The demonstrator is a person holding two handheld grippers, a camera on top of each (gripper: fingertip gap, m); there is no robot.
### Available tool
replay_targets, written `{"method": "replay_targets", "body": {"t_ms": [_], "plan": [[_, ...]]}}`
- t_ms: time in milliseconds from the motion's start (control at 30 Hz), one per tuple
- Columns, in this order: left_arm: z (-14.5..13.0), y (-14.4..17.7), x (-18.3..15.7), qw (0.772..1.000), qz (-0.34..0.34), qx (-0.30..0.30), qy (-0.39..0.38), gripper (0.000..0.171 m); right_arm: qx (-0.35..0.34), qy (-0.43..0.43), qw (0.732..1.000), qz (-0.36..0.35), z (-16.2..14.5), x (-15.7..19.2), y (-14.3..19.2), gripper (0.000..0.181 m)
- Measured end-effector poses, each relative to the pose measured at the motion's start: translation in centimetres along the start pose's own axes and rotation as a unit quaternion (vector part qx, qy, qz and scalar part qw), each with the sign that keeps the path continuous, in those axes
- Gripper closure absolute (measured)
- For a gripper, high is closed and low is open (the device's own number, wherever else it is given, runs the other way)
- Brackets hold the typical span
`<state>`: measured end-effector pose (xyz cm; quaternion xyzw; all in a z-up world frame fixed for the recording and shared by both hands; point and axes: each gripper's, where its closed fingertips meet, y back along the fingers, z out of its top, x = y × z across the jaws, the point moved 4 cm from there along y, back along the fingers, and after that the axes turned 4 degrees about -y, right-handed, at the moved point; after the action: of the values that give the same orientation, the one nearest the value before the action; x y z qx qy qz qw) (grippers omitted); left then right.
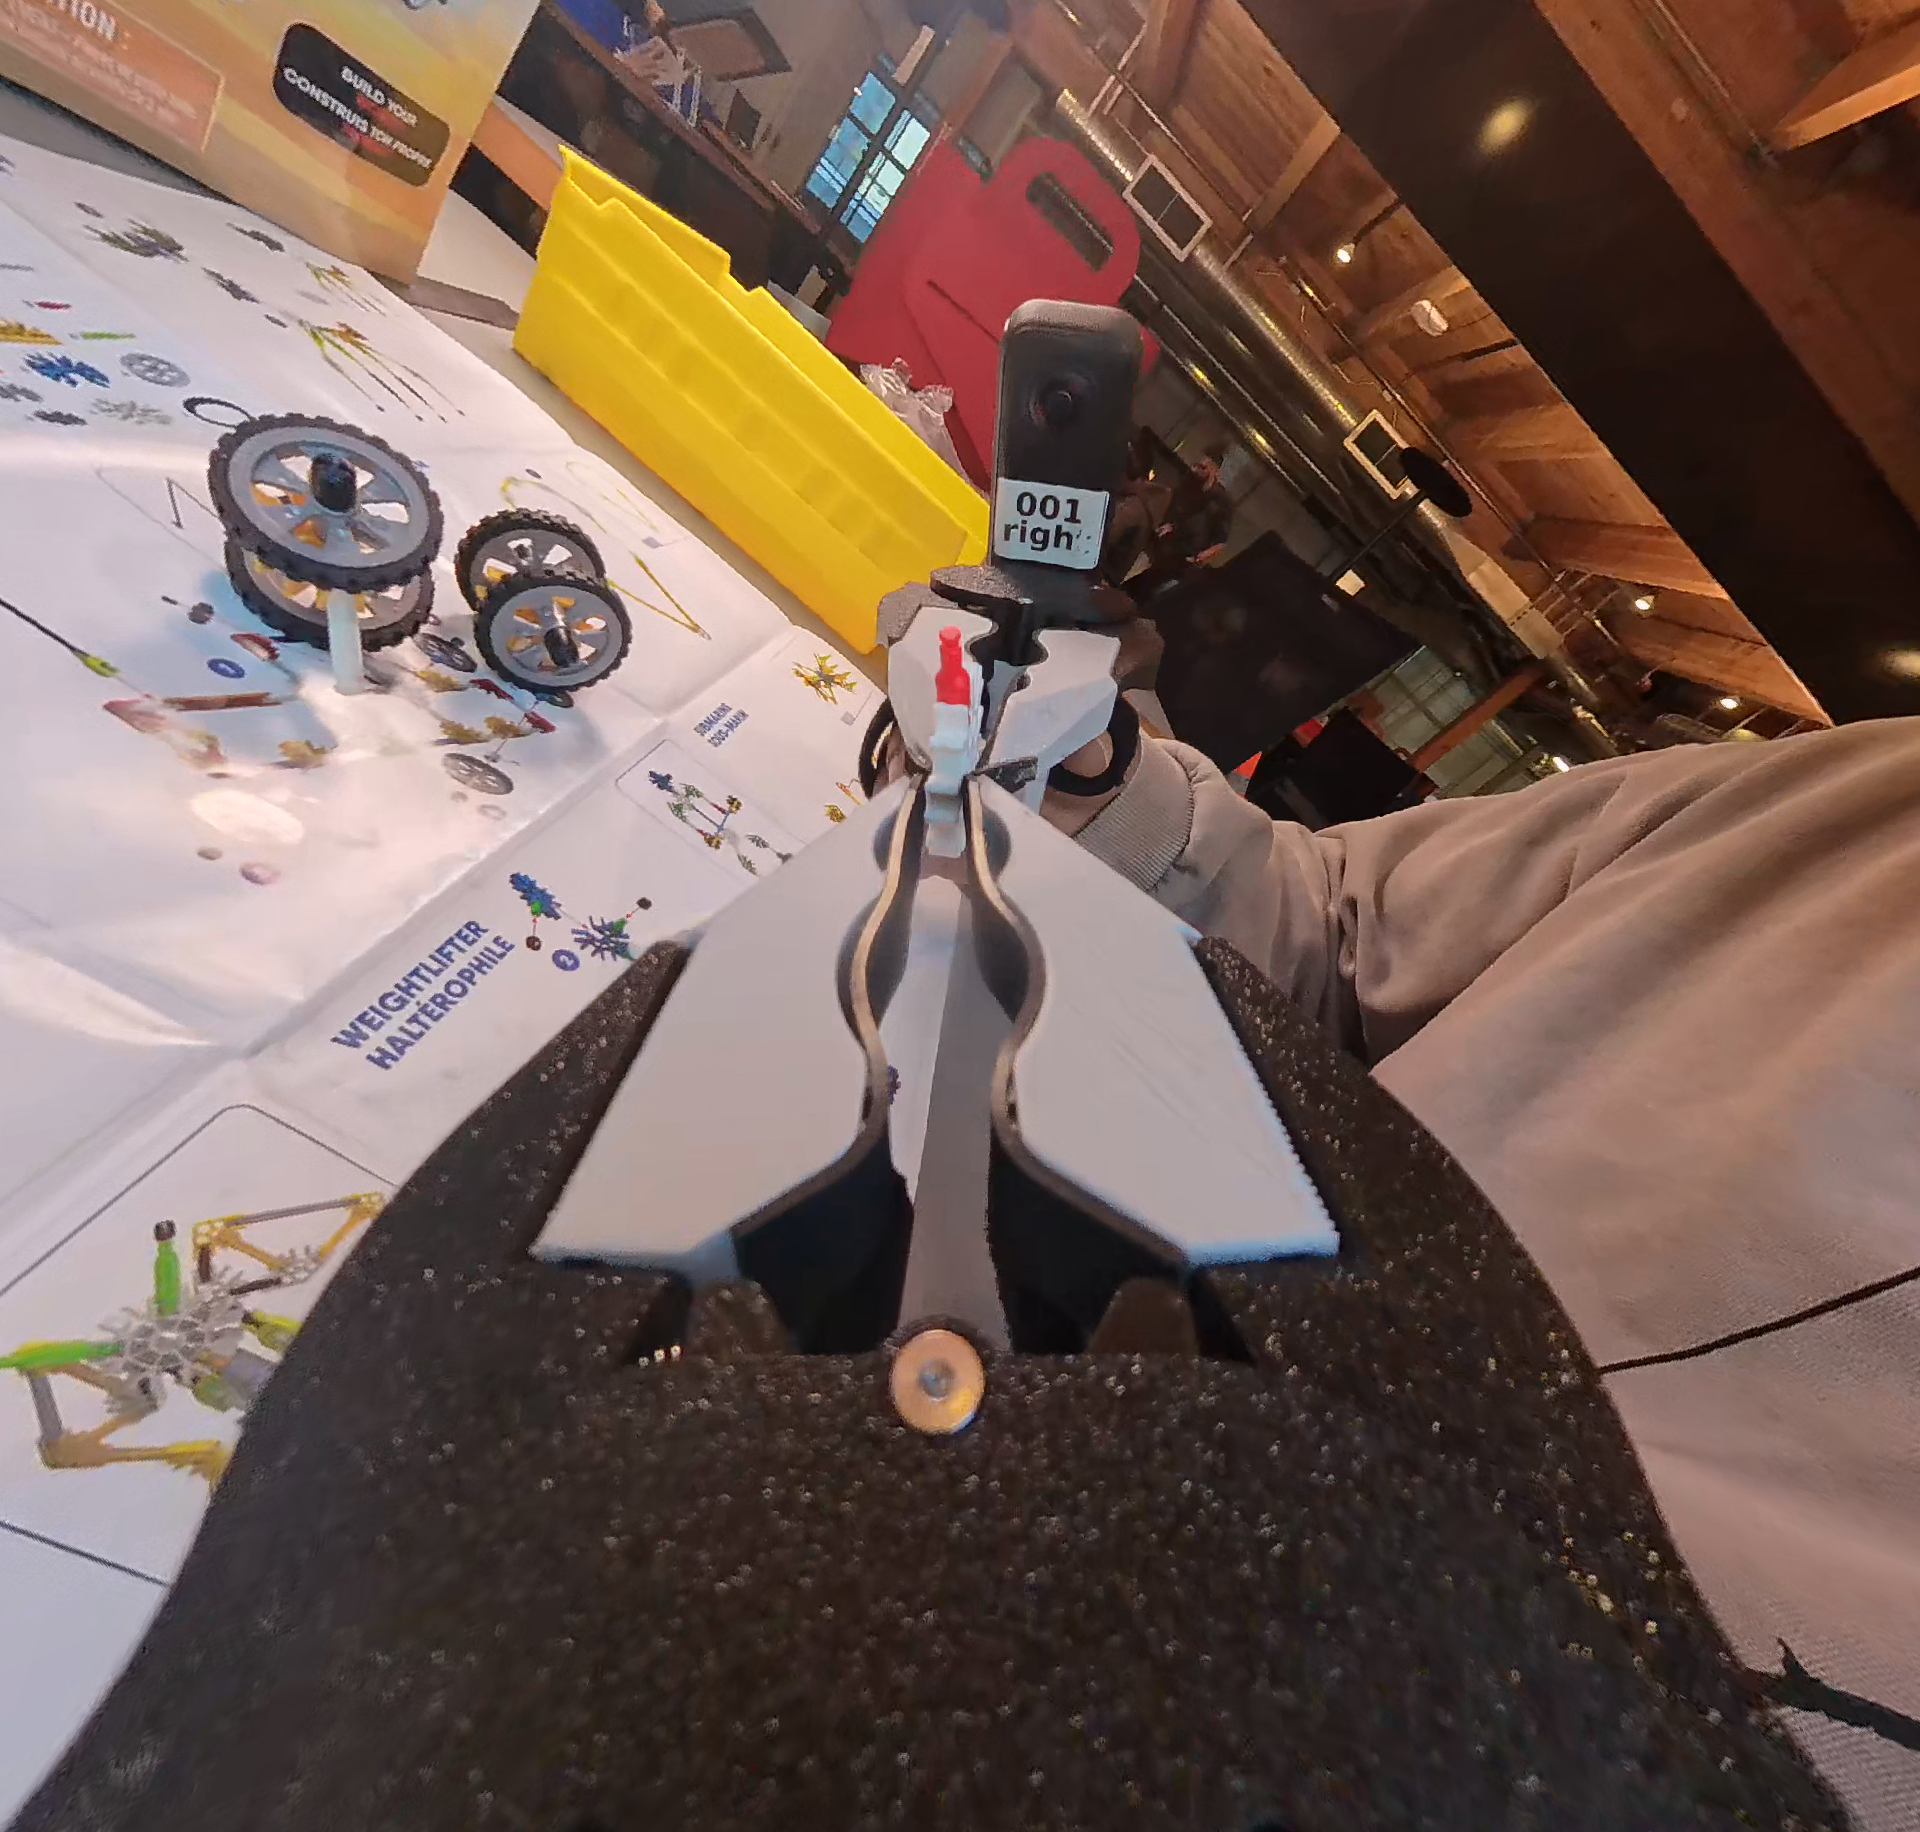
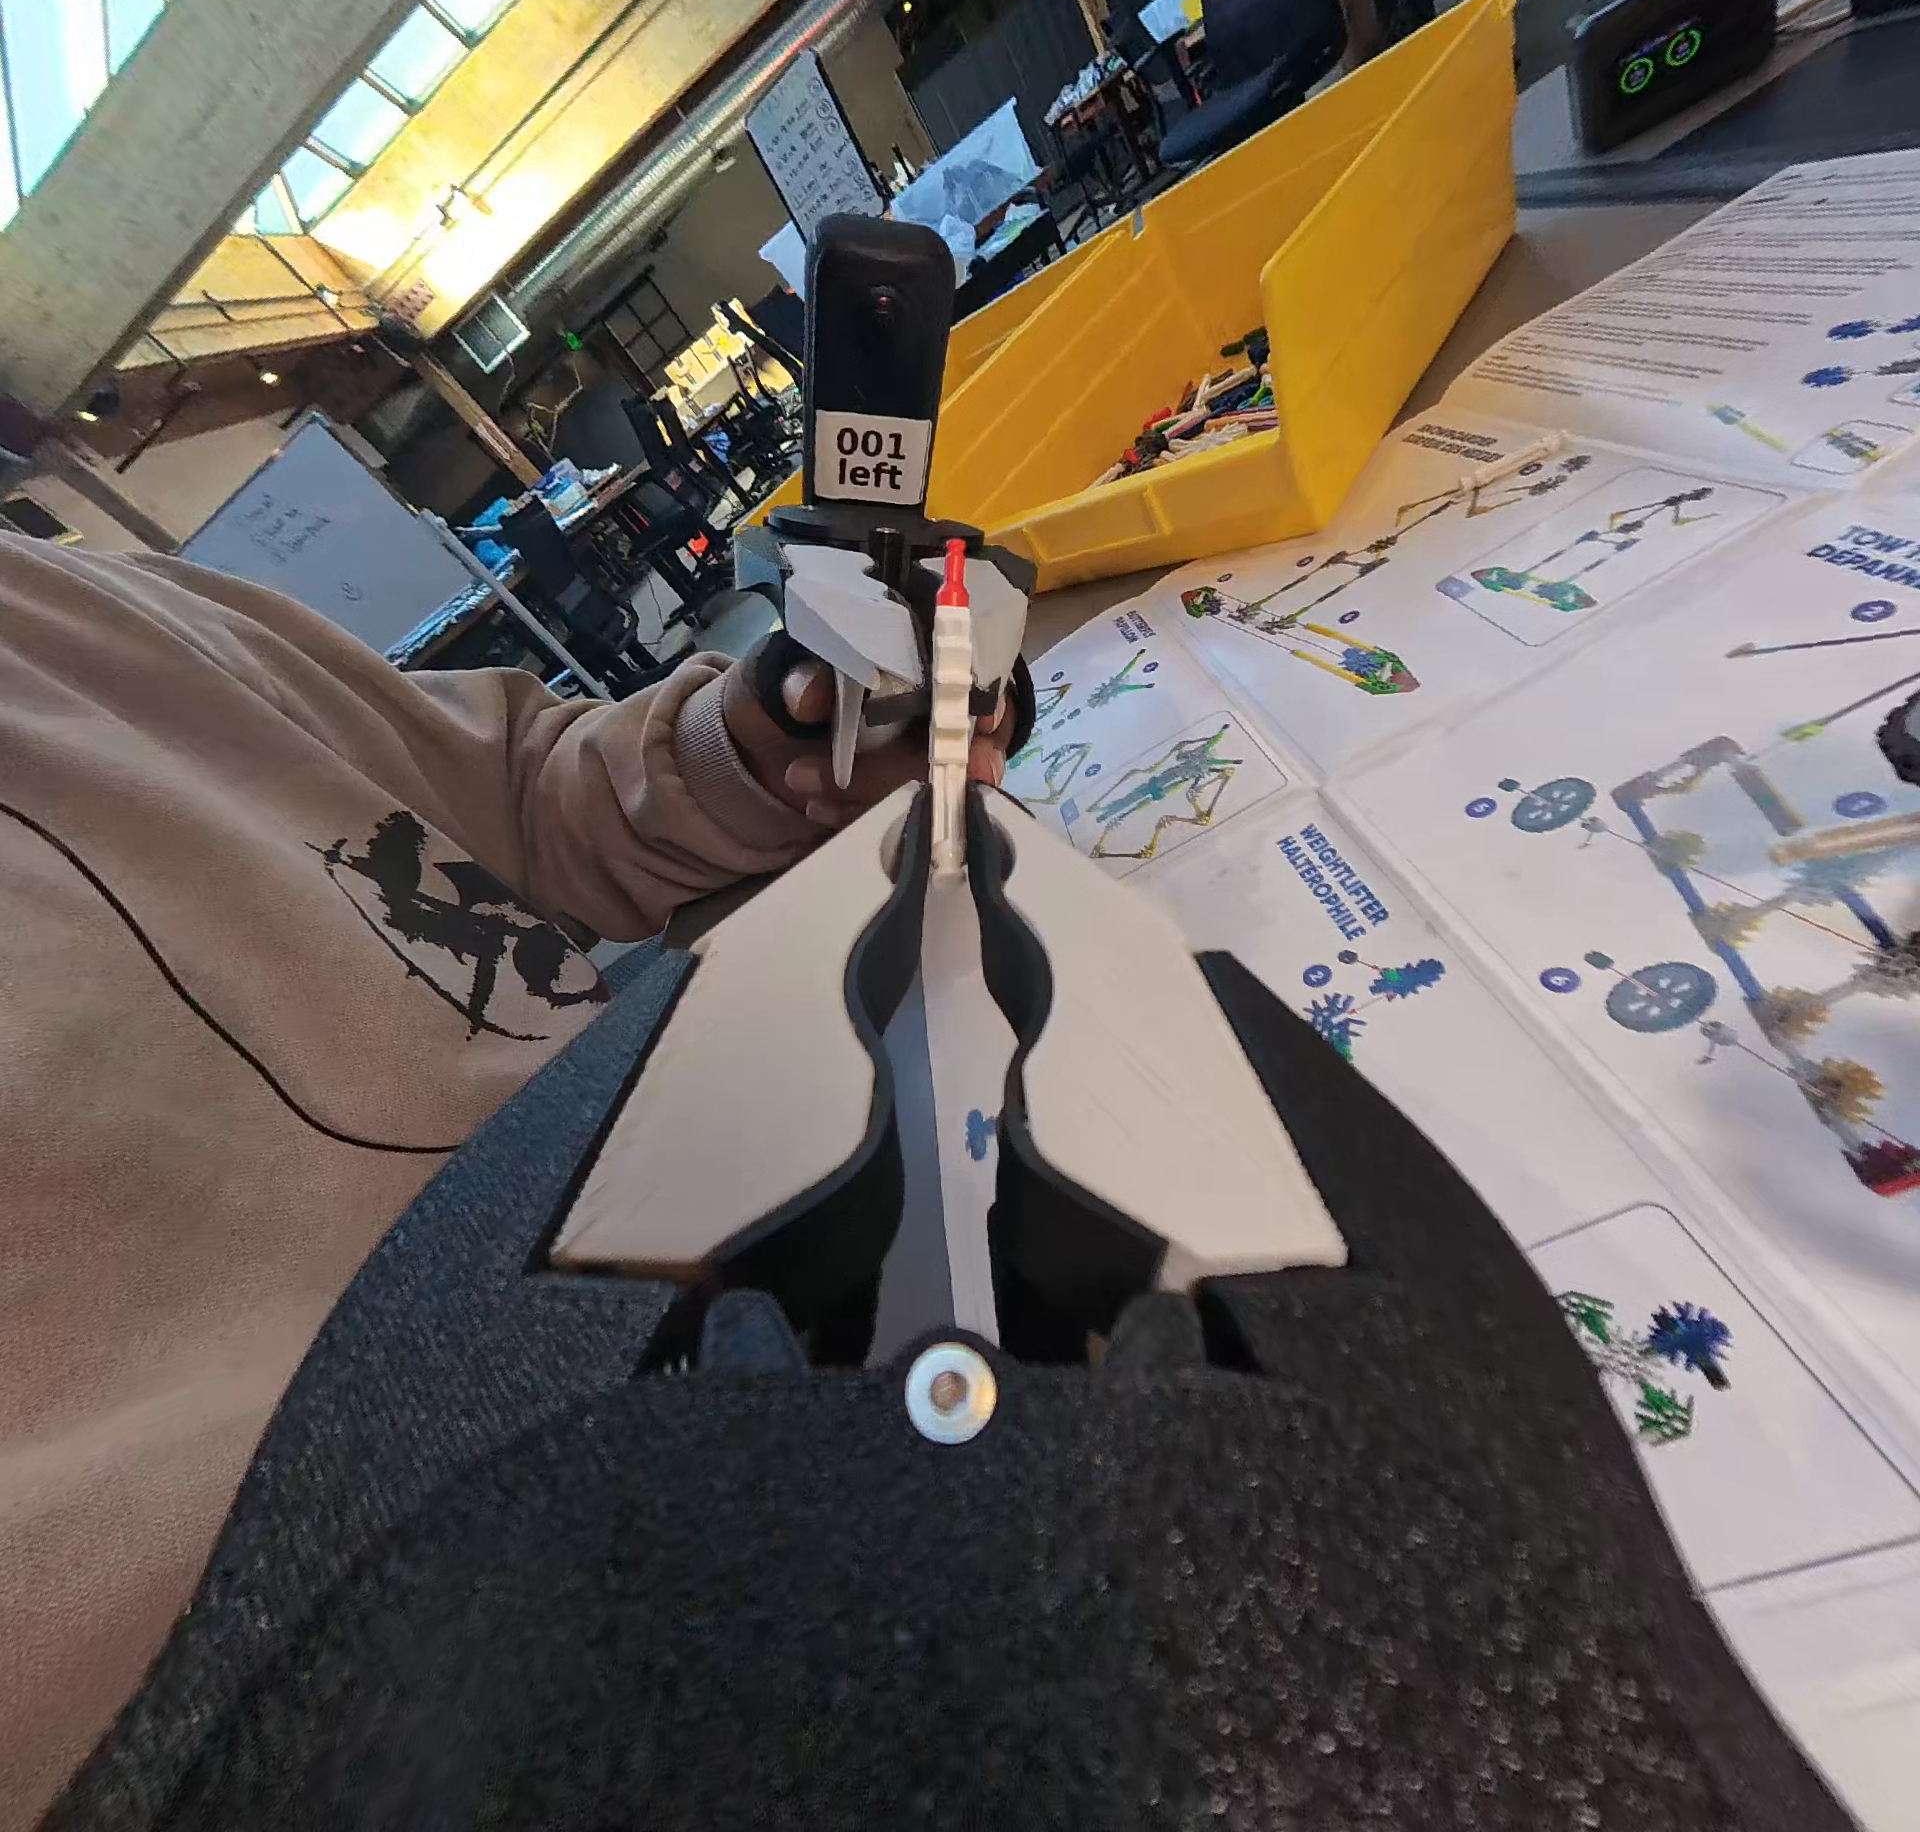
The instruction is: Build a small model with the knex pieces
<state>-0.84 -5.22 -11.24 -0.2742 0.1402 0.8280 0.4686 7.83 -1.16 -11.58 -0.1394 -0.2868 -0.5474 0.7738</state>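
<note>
1. On the left of the left wrist view, two pairs of grey spoked wheels (image 1: 322,525) stand on a printed instruction sheet (image 1: 208,847) spread over the surface. A cardboard box (image 1: 260,68) sits behind them, well apart from both tools.
2. The left gripper (image 1: 943,816) has its jaws pressed nearly together, pinching the near end of a white rod piece (image 1: 948,743). The rod's long axis runs straight ahead along the finger line.
3. A red tip (image 1: 949,655) caps the rod's far end, just at the nose of the facing tool. Which tool actually holds the red end I cannot tell, since each view shows it at the far end.
4. The right gripper (image 2: 945,826) meets the same rod head-on, its jaws likewise pinching the thin white shaft. The two tools face each other, raised off the sheet, with open room beneath.
5. To the right in the right wrist view, a yellow bin (image 2: 1351,328) holding loose coloured parts (image 2: 1195,411) stands near the sheet's far edge.
</note>
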Motion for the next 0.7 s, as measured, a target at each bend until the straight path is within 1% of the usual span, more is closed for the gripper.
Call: {"method": "replay_targets", "body": {"t_ms": [67, 133, 200, 233, 267, 333, 433, 467, 500, 533, 600, 633, 700], "plan": [[-0.1, 0.0, 0.2, 1.000, -0.005, -0.003, 0.025, 0.167, -0.002, -0.008, 1.000, -0.002, 0.0, -0.2, 0.1, 0.177], [-0.2, 0.0, 0.6, 0.999, -0.002, -0.007, 0.052, 0.168, 0.014, -0.008, 1.000, -0.021, -0.3, -0.7, 0.3, 0.177], [-0.3, 0.3, 1.2, 0.998, 0.011, -0.006, 0.069, 0.168, 0.062, 0.013, 0.997, -0.046, -1.3, -1.3, 0.4, 0.177], [-0.2, 0.5, 1.5, 0.998, 0.020, -0.007, 0.066, 0.168, 0.100, 0.025, 0.993, -0.056, -2.2, -1.4, 0.3, 0.177], [0.1, 0.8, 1.7, 0.998, 0.025, -0.013, 0.060, 0.171, 0.142, 0.046, 0.986, -0.069, -3.1, -1.5, 0.2, 0.177], [0.7, 1.4, 1.7, 0.998, 0.025, -0.024, 0.057, 0.171, 0.205, 0.096, 0.968, -0.108, -4.6, -1.8, 0.0, 0.177], [0.9, 1.9, 2.2, 0.997, 0.039, -0.028, 0.060, 0.171, 0.235, 0.097, 0.960, -0.118, -5.5, -1.6, -0.5, 0.178], [1.0, 2.0, 2.2, 0.997, 0.039, -0.031, 0.064, 0.171, 0.242, 0.102, 0.956, -0.134, -5.5, -1.9, -0.3, 0.178], [1.0, 2.0, 2.2, 0.996, 0.040, -0.033, 0.069, 0.171, 0.245, 0.117, 0.950, -0.152, -5.5, -2.3, -0.1, 0.176], [1.0, 1.9, 2.3, 0.996, 0.042, -0.034, 0.073, 0.171, 0.235, 0.128, 0.949, -0.164, -5.1, -2.5, 0.0, 0.167], [0.9, 1.8, 2.3, 0.995, 0.039, -0.038, 0.088, 0.171, 0.189, 0.129, 0.960, -0.161, -3.5, -2.3, 0.3, 0.148], [1.0, 1.7, 2.1, 0.994, 0.032, -0.043, 0.099, 0.171, 0.154, 0.129, 0.967, -0.154, -2.5, -2.1, 0.4, 0.145], [1.0, 1.5, 1.7, 0.992, 0.012, -0.052, 0.116, 0.171, 0.072, 0.119, 0.984, -0.111, -0.5, -1.0, 0.7, 0.150]]}}
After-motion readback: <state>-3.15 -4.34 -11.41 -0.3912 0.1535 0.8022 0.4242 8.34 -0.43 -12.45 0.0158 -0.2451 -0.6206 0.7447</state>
